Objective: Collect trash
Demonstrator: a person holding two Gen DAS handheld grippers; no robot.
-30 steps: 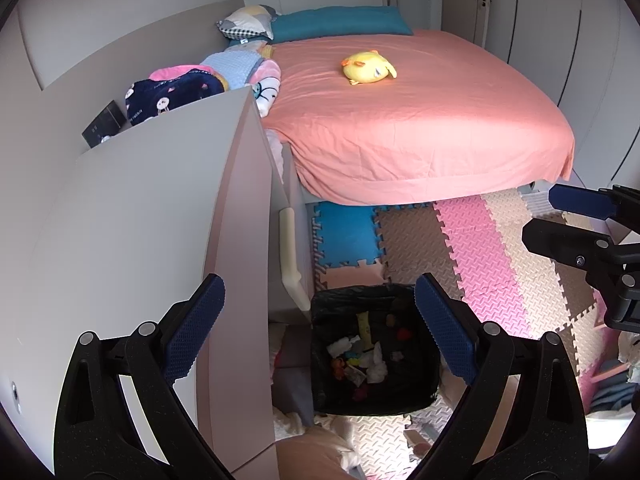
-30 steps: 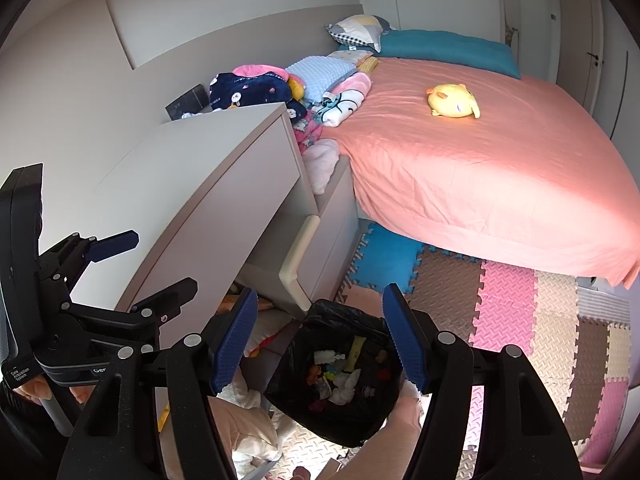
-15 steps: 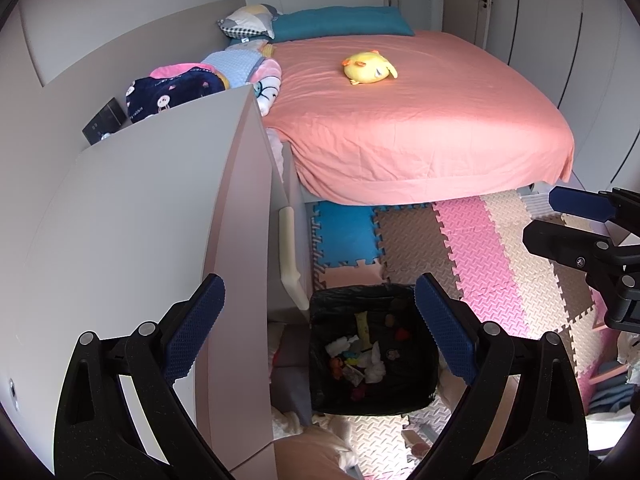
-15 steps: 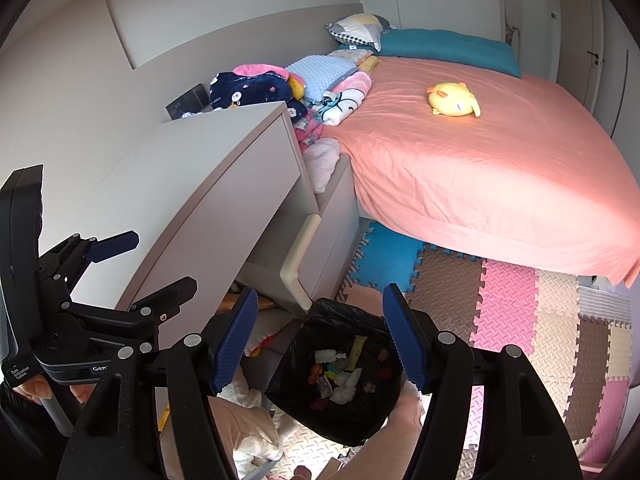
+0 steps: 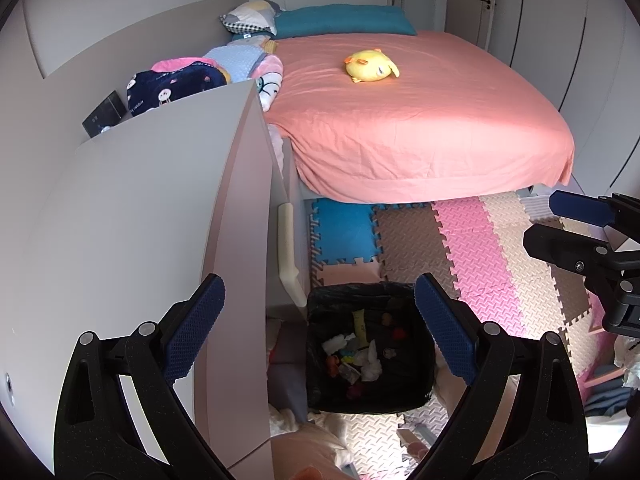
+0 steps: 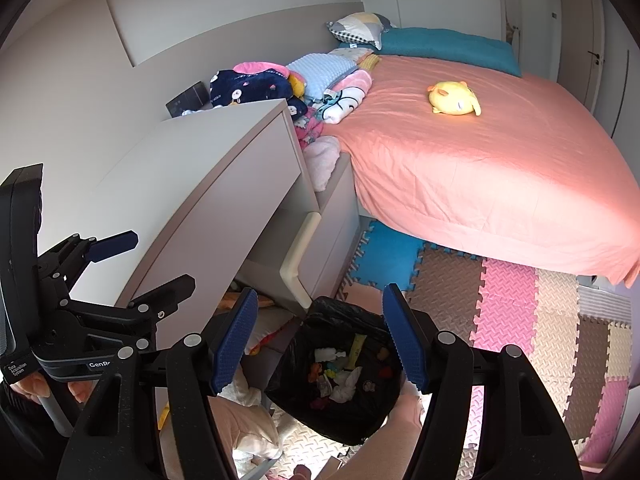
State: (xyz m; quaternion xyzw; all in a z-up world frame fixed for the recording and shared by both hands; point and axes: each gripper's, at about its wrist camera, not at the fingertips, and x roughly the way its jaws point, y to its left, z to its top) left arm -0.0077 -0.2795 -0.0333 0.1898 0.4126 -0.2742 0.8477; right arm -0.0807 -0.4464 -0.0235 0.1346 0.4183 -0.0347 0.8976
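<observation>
Beside the bed, lines run left to right:
Bench [image 5: 140, 216]: bare top.
Left gripper [image 5: 318, 328]: fingers wide apart, holding nothing.
Trash bin [image 5: 370, 344]: on floor, scraps inside.
Right gripper [image 6: 316, 334]: fingers apart, empty.
Risk: any trash left may hide under the bench overhang and get missed.

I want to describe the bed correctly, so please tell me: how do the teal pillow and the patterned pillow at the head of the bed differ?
The teal pillow is one plain colour; the patterned pillow mixes checks with grey, white and yellow patches. The teal pillow is long and lies flat across the bed; the patterned pillow is shorter and sits propped at the corner near the wall. Both lie at the head of the bed, side by side.
</observation>
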